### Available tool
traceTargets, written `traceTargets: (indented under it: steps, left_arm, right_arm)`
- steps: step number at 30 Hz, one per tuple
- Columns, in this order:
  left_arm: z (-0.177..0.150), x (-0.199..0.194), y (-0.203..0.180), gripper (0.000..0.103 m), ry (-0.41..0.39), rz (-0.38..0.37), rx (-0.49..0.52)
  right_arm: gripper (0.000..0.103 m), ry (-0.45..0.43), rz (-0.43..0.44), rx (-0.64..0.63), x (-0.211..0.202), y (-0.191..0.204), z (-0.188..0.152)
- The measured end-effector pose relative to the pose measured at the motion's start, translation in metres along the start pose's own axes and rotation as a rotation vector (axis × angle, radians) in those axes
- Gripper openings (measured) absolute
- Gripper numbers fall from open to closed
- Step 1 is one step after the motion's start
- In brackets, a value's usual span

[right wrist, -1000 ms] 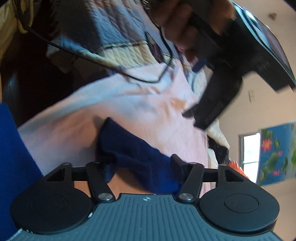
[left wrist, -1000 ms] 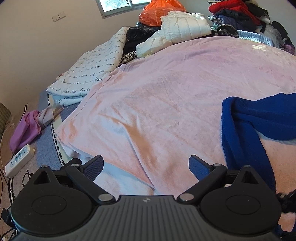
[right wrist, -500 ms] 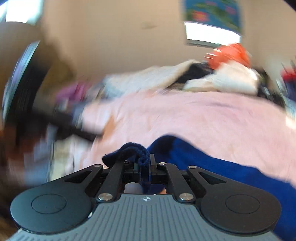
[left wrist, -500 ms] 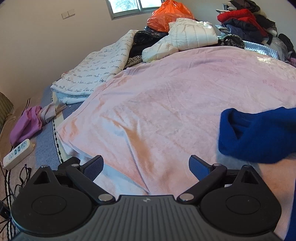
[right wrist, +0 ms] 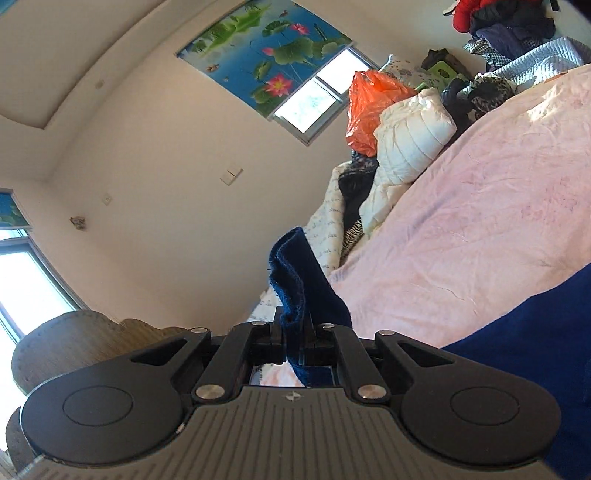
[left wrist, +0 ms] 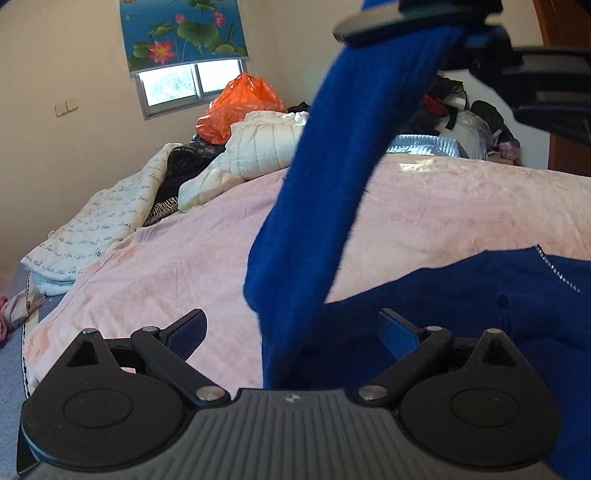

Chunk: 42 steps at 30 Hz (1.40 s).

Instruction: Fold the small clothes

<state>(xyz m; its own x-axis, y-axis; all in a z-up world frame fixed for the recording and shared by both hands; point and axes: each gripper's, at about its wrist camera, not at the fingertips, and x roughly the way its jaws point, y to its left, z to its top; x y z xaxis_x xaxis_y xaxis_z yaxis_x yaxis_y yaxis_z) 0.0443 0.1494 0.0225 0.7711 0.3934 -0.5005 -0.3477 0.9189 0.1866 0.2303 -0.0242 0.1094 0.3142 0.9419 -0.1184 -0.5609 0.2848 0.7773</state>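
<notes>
Right hand-held gripper is clamped on one end of a blue fleece garment and holds it high above the bed, while the left hand-held gripper hangs low with its jaws spread wide and nothing between them. From the left wrist view, a long blue strip of the garment, probably a sleeve though the view is too close to be sure, runs steeply from the raised right hand-held gripper down to the rest of the cloth, which lies bunched on the pink blanket at the near right. So its long axis is close to vertical, leaning slightly, with the held end uppermost. The step in hand looks like lifting and shaking the piece out before laying it flat; no fold is made yet. Next, the free left hand-held gripper would need to close on a second corner or hem, so the cloth can be spread taut between both and lowered onto bare blanket. Beyond, a white quilted jacket and an orange bag sit well apart.
</notes>
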Motion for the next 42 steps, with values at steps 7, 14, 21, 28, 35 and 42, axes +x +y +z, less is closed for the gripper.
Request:
traceTargets:
  steps: [7, 14, 21, 28, 35, 42]
  left_arm:
    - [0.013, 0.034, -0.005, 0.1, 0.05, 0.139, -0.075]
    - [0.019, 0.057, -0.017, 0.1, 0.13, 0.152, -0.088]
    - [0.023, 0.046, -0.062, 0.1, 0.104, 0.081, -0.01]
    - [0.021, 0.039, -0.103, 0.1, 0.107, 0.028, 0.052]
    - [0.015, 0.038, -0.124, 0.1, 0.124, 0.003, 0.09]
    - [0.008, 0.041, -0.125, 0.1, 0.148, 0.007, 0.106]
  right_arm:
    - [0.009, -0.157, -0.055, -0.024, -0.059, -0.01, 0.029]
    - [0.009, -0.306, -0.218, 0.021, -0.123, -0.073, 0.042]
    - [0.009, -0.404, -0.385, 0.063, -0.174, -0.126, 0.023]
    - [0.009, -0.514, -0.486, 0.136, -0.239, -0.171, -0.001]
    - [0.009, -0.575, -0.552, 0.19, -0.283, -0.202, -0.027]
    - [0.009, -0.577, -0.623, 0.251, -0.306, -0.227, -0.057]
